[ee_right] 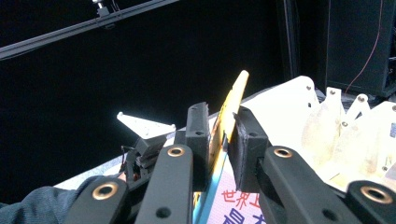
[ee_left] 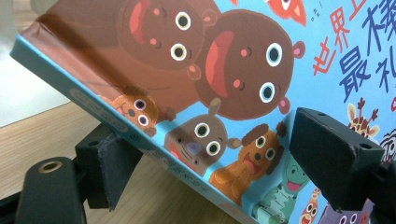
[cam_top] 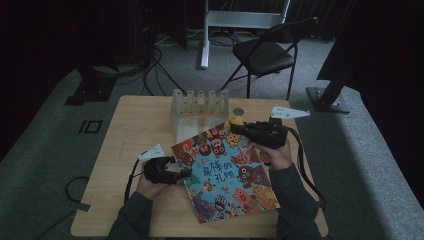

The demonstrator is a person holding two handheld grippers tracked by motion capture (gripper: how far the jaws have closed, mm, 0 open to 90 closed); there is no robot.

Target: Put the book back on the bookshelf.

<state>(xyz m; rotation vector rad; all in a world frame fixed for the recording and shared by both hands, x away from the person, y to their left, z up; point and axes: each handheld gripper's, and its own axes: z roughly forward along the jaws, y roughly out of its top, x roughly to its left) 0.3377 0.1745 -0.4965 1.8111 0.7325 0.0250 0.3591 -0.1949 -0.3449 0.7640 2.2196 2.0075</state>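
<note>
A colourful picture book (cam_top: pixel 225 170) with cartoon animals on a blue cover lies tilted over the middle of the wooden table (cam_top: pixel 135 130). My right gripper (cam_top: pixel 234 127) is shut on its far top corner; in the right gripper view the pads (ee_right: pixel 201 135) pinch the book's thin yellow edge (ee_right: pixel 236 93). My left gripper (cam_top: pixel 186 173) stands open at the book's left spine edge. In the left gripper view one jaw sits under the spine and the other over the cover (ee_left: pixel 224 70), which is raised off the table there.
A pale slotted rack (cam_top: pixel 200 107) stands at the table's back middle, just behind the book. A small round disc (cam_top: pixel 238 111) lies to its right. Beyond the table are a black folding chair (cam_top: pixel 267 52) and cables on the grey floor.
</note>
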